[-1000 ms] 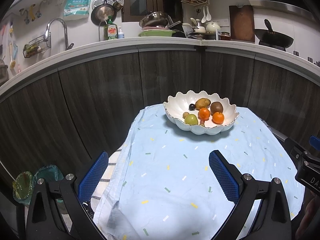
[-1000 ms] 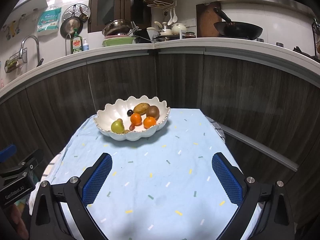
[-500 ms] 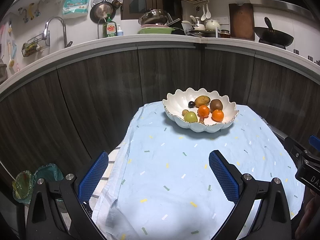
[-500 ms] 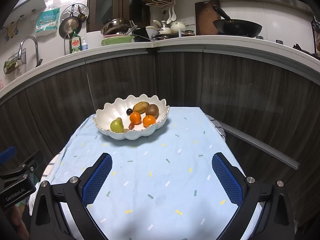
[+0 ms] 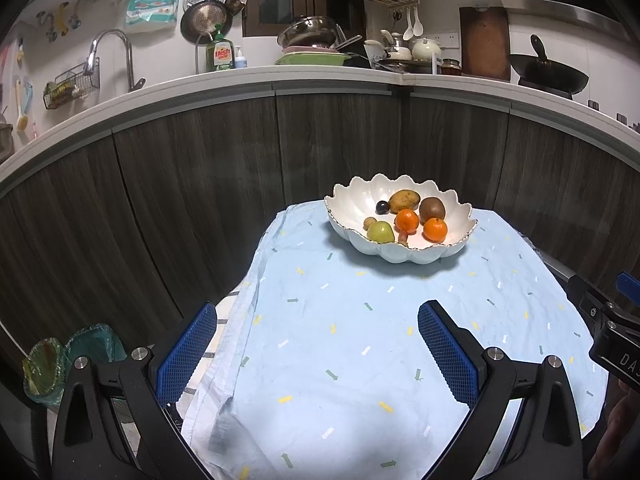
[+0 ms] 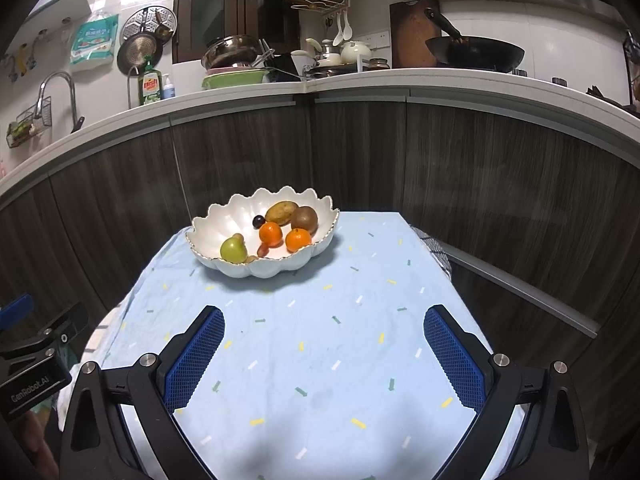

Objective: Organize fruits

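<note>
- The table cloth [image 5: 360,340] fills the lower middle of both views; loose and hanging off the left edge, it could drag and slide the bowl if a finger catches it.
- The white scalloped bowl [image 5: 352,204] sits at frame centre, near the table's far end; I judge that a hard push could send it off the back.
- The left gripper [image 5: 316,344] and right gripper [image 6: 324,344] both stand wide, holding nothing, well short of the bowl.
- The fruits, all in the bowl, touch each other: 2 oranges [image 6: 271,234], a kiwi [image 6: 304,219], a green apple [image 6: 234,250]. Lifting 1 may roll its neighbours.
- The small pieces by the apple are too small to identify, and the bowl's near wall hides their undersides.
</note>
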Motion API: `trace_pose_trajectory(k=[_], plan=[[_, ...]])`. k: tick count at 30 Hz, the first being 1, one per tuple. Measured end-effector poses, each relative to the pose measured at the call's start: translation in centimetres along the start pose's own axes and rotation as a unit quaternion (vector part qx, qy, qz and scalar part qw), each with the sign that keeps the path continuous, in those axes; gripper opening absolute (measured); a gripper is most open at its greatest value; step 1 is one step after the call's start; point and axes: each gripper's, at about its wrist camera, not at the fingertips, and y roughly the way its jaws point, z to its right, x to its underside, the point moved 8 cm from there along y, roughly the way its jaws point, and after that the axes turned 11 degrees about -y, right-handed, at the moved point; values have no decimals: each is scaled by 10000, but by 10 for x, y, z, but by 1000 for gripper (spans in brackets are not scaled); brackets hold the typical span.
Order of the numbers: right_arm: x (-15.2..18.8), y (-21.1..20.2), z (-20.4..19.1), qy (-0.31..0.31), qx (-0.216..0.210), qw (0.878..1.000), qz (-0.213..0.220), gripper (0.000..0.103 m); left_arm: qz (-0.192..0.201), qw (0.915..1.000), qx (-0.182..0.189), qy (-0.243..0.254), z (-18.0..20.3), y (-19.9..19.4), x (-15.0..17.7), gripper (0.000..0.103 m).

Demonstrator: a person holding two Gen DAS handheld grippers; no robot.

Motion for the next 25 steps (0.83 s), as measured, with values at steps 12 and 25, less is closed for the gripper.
trace_pose_trajectory(k=[12, 25], plan=[[0, 0, 0, 8, 9, 10000, -5, 101, -38, 10000, 1, -18, -1, 1, 1, 102], [0, 1, 0, 24, -8, 10000, -13, 101, -61, 10000, 14, 8, 0, 3, 3, 102]])
